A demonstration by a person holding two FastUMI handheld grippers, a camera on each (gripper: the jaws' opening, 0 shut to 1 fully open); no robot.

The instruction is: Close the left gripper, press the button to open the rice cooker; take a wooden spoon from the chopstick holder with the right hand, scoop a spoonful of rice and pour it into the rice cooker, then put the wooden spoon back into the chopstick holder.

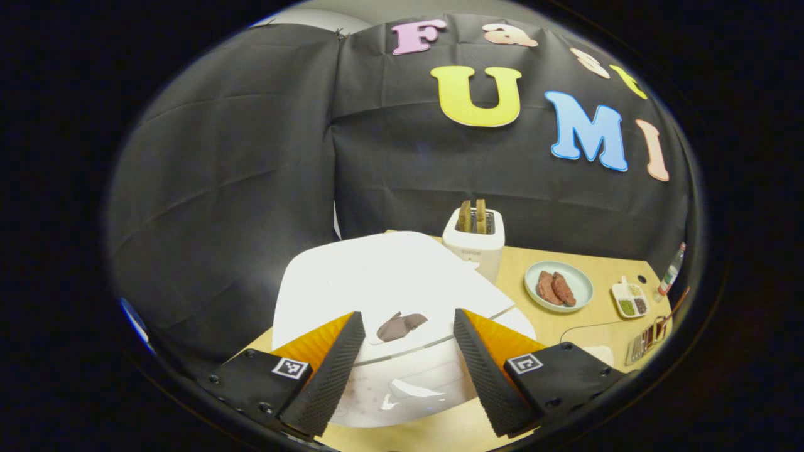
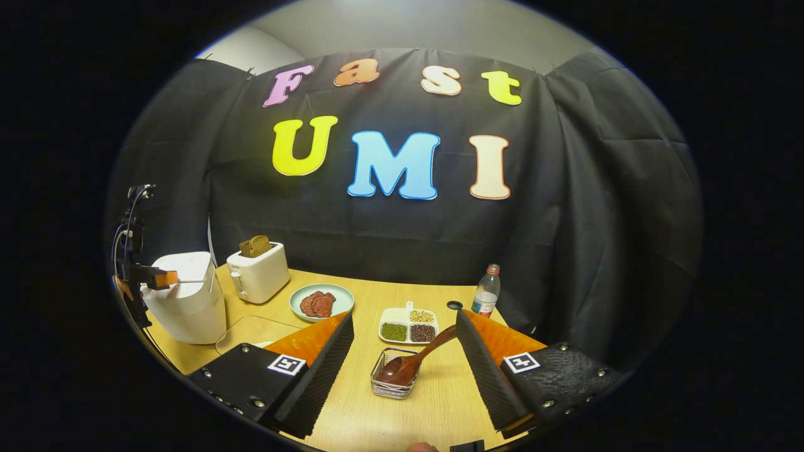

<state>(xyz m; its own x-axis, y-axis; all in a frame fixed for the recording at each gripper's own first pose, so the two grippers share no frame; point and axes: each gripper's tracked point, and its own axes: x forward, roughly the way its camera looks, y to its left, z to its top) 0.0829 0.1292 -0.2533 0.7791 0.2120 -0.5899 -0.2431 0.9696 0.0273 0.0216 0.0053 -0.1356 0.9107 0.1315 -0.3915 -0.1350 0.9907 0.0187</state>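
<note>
The first step is in hand: opening the rice cooker [image 1: 402, 295]. In the left gripper view the left gripper [image 1: 408, 376] hangs just over the white cooker, and its fingers stand wide apart with nothing between them. The lid looks to be still down, though I cannot make out the button itself. So I judge that the fingers must first come together, then push on the button.

In the right gripper view the right gripper [image 2: 402, 370] waits with its fingers spread wide and empty. The wooden spoon [image 2: 411, 359] leans in the wire chopstick holder [image 2: 392, 383] on the surface [image 2: 440, 402], just ahead between the fingers. The divided dish with grains [image 2: 408, 324] stands behind it.
</note>
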